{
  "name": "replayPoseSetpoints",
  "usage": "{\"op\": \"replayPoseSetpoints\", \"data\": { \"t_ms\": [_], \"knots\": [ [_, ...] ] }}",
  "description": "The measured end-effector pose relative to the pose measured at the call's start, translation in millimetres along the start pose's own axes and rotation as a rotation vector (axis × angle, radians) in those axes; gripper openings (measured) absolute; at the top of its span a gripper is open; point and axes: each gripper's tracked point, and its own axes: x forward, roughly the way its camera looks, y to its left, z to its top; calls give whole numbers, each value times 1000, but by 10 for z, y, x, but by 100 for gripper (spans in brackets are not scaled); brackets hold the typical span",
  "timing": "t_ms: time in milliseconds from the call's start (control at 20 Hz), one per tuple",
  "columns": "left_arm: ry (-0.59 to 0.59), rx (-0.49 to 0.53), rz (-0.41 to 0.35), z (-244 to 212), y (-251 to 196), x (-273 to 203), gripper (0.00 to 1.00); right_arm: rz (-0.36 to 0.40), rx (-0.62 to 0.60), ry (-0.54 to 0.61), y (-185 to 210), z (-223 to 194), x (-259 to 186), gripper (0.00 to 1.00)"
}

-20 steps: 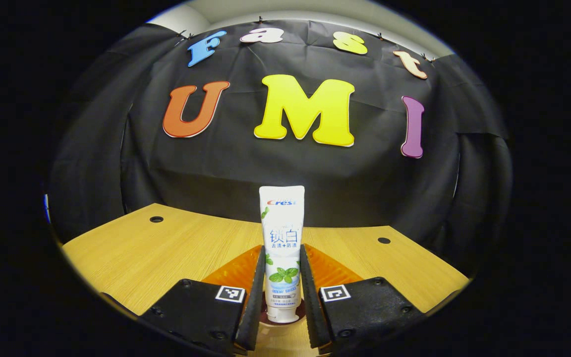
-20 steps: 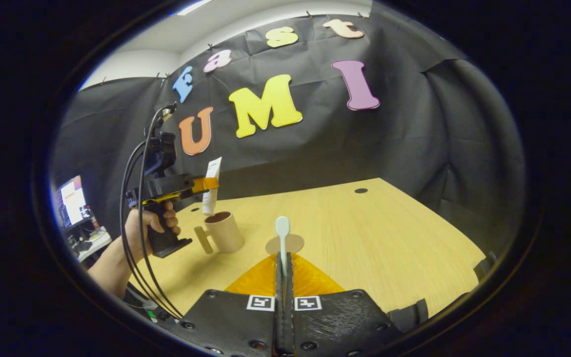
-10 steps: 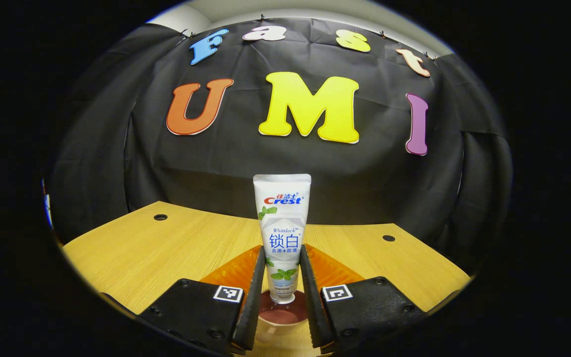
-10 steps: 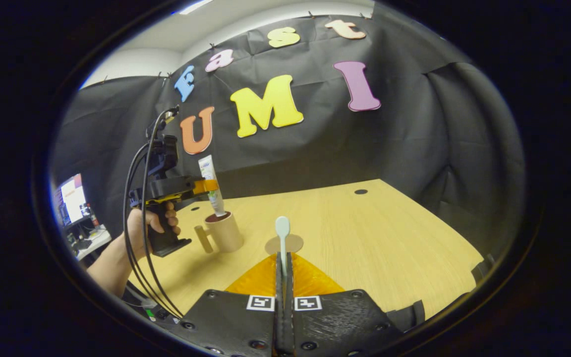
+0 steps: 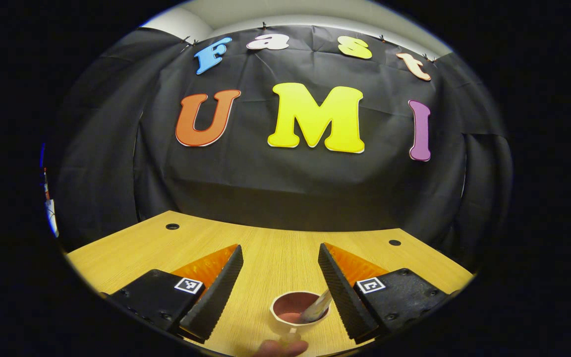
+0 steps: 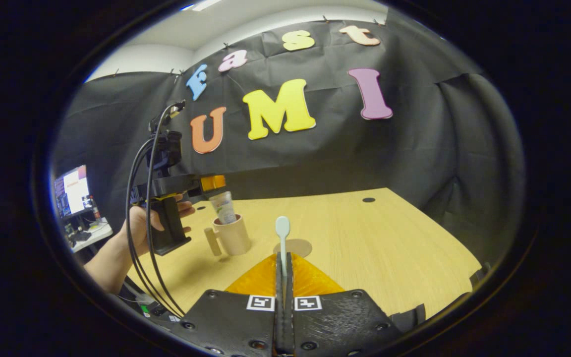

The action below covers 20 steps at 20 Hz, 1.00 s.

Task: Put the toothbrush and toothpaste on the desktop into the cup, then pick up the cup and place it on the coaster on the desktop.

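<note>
Your right gripper (image 6: 283, 270) is clamped on the handle of the toothbrush (image 6: 282, 233), both fingers pressing it, with the head standing up ahead of the tips. Keep that squeeze firm and the brush in line with the fingers, because a thin handle can swivel in the pads when you tilt it.

Just past the brush head, the round coaster (image 6: 293, 246) lies flat on the desktop (image 6: 374, 248), bare. To its left stands the cup (image 6: 234, 234), handle toward you, apart from the coaster. The toothpaste (image 6: 224, 208) sits in the cup, leaning against the rim with its upper end sticking out.

In the left gripper view, your left gripper (image 5: 280, 277) hangs spread wide above the cup (image 5: 298, 310), gripping nothing; the tube (image 5: 316, 311) slants toward the right side of the opening. Take that hand clear, so the two tools don't crowd over the mouth.

By my judgement the brush goes in next. Aim for the open side of the mouth, away from the leaning tube, and lower the handle end well inside before you let go, so the light cup isn't nudged or tipped.
</note>
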Motion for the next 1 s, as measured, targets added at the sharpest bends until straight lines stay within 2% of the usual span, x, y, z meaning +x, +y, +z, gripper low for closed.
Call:
{"op": "replayPoseSetpoints", "data": {
  "t_ms": [200,350,550,600,650,750,900,1000],
  "knots": [
    [-3,-17,1,24,138,-194,98,63,-50,-63,276,282,156,0],
    [6,-48,23,-12,390,-406,98,150,-102,-147,678,618,405,0],
    [20,-32,60,-80,675,-555,97,273,-118,-258,1222,1053,740,0],
    [18,-33,67,-95,727,-588,97,319,-127,-289,1391,1151,840,2],
    [22,-37,71,-132,775,-618,97,382,-133,-319,1594,1217,938,0],
    [43,-43,79,-236,850,-666,97,446,-150,-365,1808,1311,1150,0],
    [64,-38,97,-361,995,-699,97,458,-162,-401,1966,1373,1562,0],
    [85,-46,100,-418,1060,-727,98,436,-113,-400,2004,1373,1897,0]
  ]
}}
